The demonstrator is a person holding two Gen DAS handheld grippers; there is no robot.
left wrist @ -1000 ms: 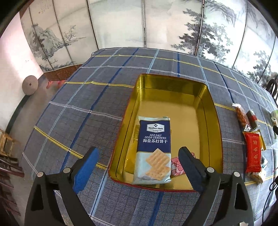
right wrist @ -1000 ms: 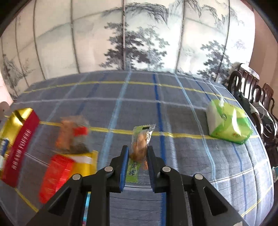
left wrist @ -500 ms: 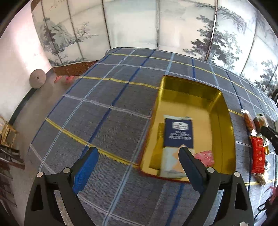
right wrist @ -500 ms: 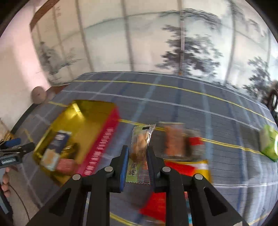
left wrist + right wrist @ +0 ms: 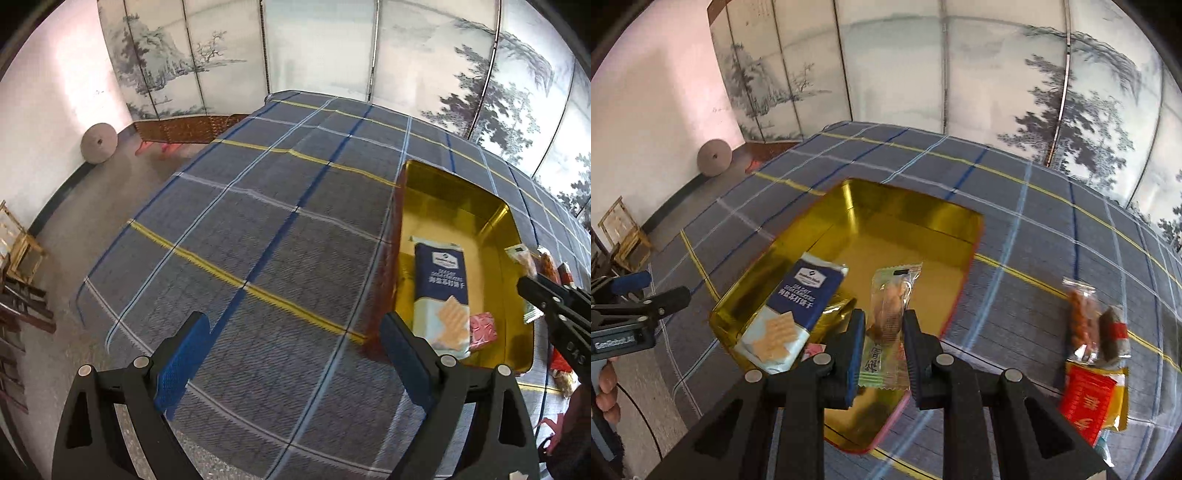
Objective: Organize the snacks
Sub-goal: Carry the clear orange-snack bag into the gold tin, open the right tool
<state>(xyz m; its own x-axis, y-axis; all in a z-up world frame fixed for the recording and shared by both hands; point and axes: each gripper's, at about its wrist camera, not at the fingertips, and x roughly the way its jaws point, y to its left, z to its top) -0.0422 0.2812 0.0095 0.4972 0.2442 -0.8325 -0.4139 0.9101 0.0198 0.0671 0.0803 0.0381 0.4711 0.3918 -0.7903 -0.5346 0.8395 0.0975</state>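
My right gripper [image 5: 884, 334] is shut on a green-edged snack packet [image 5: 890, 314] and holds it over the near part of the gold tin [image 5: 916, 216]. Inside the tin lie a blue soda cracker pack [image 5: 798, 310] and a small pink packet [image 5: 814, 349]. My left gripper [image 5: 291, 354] stands open and empty above the checked tablecloth, left of the gold tin [image 5: 454, 192]. The cracker pack [image 5: 441, 291], the pink packet [image 5: 482, 330] and the right gripper [image 5: 532, 291] with its snack packet [image 5: 519, 254] show at the right in the left wrist view.
Right of the tin lie a clear bag of brown snacks [image 5: 1084, 321], a dark wrapped snack [image 5: 1113, 332] and a red and yellow packet [image 5: 1087, 400]. The table edge drops to the floor at the left, by a round stone [image 5: 714, 157] and a painted screen behind.
The right gripper has swung left with the snack packet from the open cloth to above the tin. The left gripper has slid left, off the tin, so the tin now sits at its right.
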